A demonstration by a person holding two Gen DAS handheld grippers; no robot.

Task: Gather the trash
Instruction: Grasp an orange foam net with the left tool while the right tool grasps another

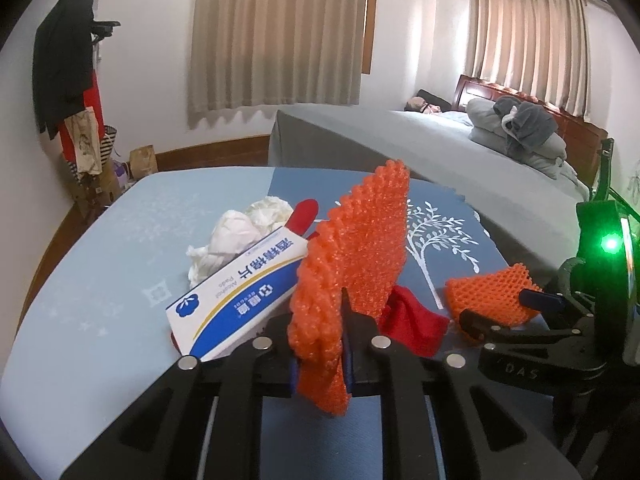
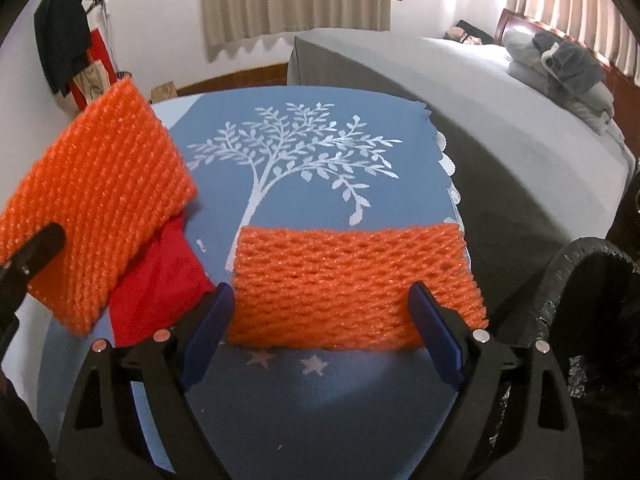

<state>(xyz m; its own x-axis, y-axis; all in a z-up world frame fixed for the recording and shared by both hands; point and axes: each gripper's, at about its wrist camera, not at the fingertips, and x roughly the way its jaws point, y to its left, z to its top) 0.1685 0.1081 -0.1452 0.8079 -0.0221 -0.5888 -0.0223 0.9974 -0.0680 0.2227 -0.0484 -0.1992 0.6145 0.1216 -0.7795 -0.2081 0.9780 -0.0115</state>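
My left gripper is shut on an orange foam net sleeve and holds it upright above the blue tablecloth; the same sleeve shows at the left of the right wrist view. My right gripper is open, its blue pads on either side of a second orange foam net lying on the cloth, also seen in the left wrist view. A blue-and-white alcohol pad box, crumpled white tissue and a red cloth lie on the table.
A black-lined trash bin stands at the table's right edge. A grey bed with pillows lies beyond the table. A coat rack with clothes stands at the far left wall.
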